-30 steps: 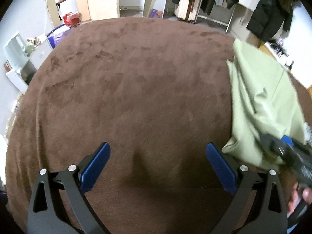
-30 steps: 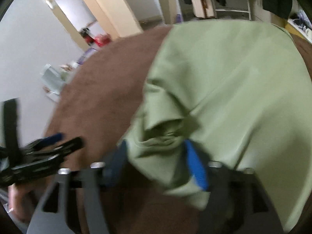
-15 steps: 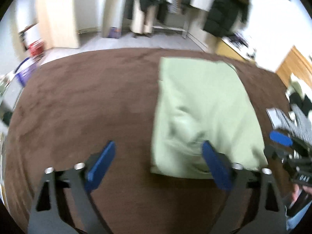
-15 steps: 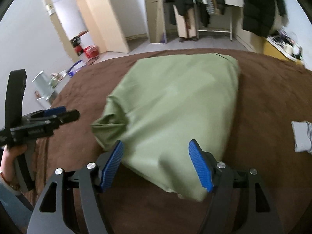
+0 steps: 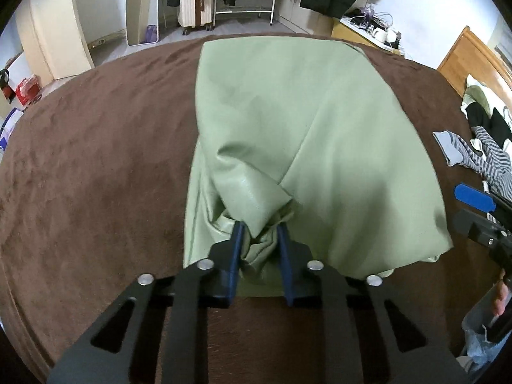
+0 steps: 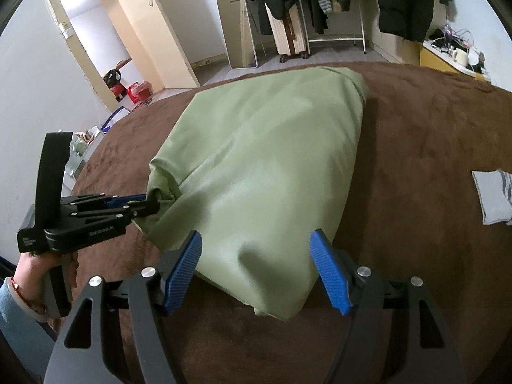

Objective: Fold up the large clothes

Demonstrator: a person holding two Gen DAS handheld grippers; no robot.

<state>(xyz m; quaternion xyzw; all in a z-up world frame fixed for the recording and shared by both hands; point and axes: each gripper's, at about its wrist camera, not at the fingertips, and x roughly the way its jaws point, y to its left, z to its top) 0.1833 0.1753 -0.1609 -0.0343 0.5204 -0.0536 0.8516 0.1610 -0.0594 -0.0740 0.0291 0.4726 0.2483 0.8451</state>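
A large pale green garment (image 5: pixel 307 121) lies folded lengthwise on the brown bed cover (image 5: pixel 96 160); it also shows in the right wrist view (image 6: pixel 265 166). My left gripper (image 5: pixel 260 233) is shut on a bunched near-left corner of the garment; it shows from the side in the right wrist view (image 6: pixel 147 203). My right gripper (image 6: pixel 256 246) is open, its blue pads either side of the garment's near right corner without pinching it. Its pad tip shows at the right edge of the left wrist view (image 5: pixel 473 196).
A pile of striped and dark clothes (image 5: pixel 486 147) lies at the bed's right side, with a grey striped piece (image 6: pixel 492 195) near it. A clothes rack with dark coats (image 6: pixel 320 6), a suitcase and a doorway stand beyond the bed.
My left gripper has moved right onto the garment's near corner and shut on it. My right gripper has let the cloth go, opened and backed to the near right corner.
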